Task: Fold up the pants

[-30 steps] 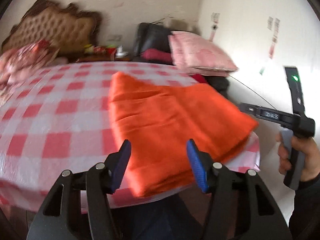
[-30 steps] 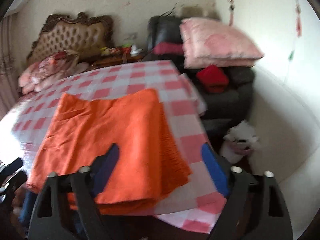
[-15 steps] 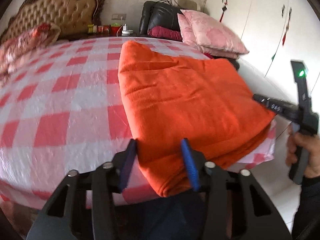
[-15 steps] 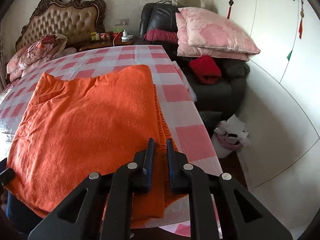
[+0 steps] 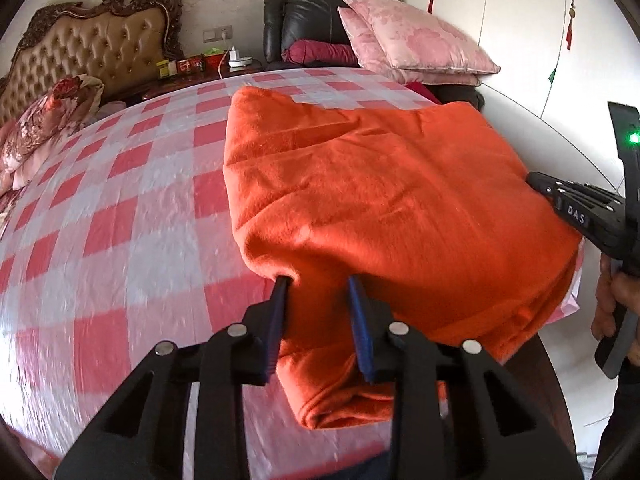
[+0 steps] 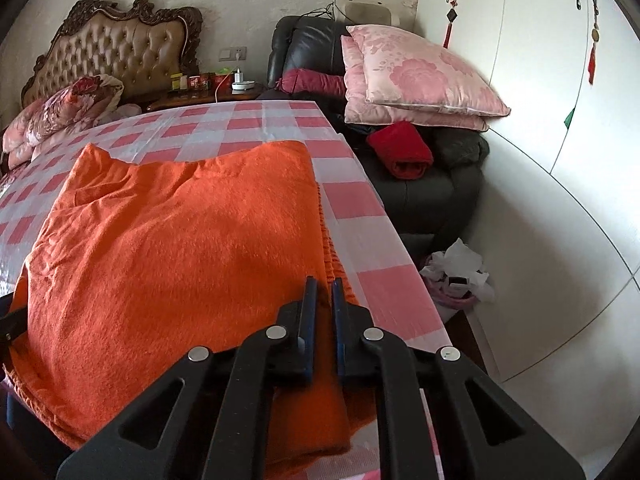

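Note:
Orange fleece pants (image 5: 380, 200) lie folded in several layers on the red-and-white checked table (image 5: 120, 220), at its near right corner. My left gripper (image 5: 320, 292) is shut on the near left corner of the pants, with a thick bunch of cloth between the fingers. My right gripper (image 6: 322, 292) is shut on the near right corner of the pants (image 6: 180, 248). The right gripper also shows in the left wrist view (image 5: 536, 182), at the right edge of the pants.
A black armchair (image 6: 424, 184) piled with pink pillows (image 6: 416, 76) and a red garment stands past the table's far right corner. A tufted headboard (image 5: 92, 52) and a nightstand stand at the back. White wardrobe doors (image 6: 560, 140) run along the right.
Both grippers have moved down onto the near edge of the pants and closed on its corners; the right one shut first, then the left.

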`<state>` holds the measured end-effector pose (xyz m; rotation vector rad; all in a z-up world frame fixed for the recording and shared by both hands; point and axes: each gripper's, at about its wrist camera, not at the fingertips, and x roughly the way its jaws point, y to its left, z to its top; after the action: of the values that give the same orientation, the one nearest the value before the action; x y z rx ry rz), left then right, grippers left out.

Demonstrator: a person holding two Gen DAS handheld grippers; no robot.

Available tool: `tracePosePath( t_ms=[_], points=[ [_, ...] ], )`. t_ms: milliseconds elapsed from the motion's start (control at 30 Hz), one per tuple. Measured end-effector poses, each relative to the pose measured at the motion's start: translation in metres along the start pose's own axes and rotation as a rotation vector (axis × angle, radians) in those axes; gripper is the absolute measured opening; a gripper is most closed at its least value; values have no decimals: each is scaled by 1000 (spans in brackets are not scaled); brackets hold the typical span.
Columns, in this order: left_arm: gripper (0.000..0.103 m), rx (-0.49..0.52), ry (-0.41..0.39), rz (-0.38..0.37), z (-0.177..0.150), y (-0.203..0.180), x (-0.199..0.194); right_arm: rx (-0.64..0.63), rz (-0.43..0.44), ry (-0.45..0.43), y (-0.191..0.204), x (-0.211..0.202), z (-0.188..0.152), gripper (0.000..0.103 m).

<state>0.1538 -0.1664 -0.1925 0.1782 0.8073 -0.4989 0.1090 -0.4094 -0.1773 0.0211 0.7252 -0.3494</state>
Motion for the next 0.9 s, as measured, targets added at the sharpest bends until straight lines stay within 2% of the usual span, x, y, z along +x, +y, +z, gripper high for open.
tracePosePath(
  t_ms=[100,200,233,300,367,433,500,667,900],
  points=[
    [31,13,12,-11,12,6,9,8,-1,-6,1,4,2,10],
    [34,-24,27,-40,17,14,11,-1,-15,-8,3,4,3,10],
    [39,-55,28,-53,14,17,8,-7,-21,-9,4,3,3,10],
    [65,-88,10,-75,5,20,0,-28,-41,-15,7,-3,-3,11],
    [67,-96,7,-78,-6,18,-7,-21,-61,-19,6,-11,-8,17],
    [70,-101,-7,-69,-15,14,-16,-3,-90,-24,3,-22,-12,33],
    [81,-90,-31,-50,-21,9,-27,23,-89,-32,-3,-34,-14,47],
    [84,-32,-82,-36,-25,-8,-50,43,-103,-50,-10,-57,-18,54],
    [99,-29,-160,13,-20,-17,-76,56,-106,-73,-12,-79,-18,69]
  ],
)
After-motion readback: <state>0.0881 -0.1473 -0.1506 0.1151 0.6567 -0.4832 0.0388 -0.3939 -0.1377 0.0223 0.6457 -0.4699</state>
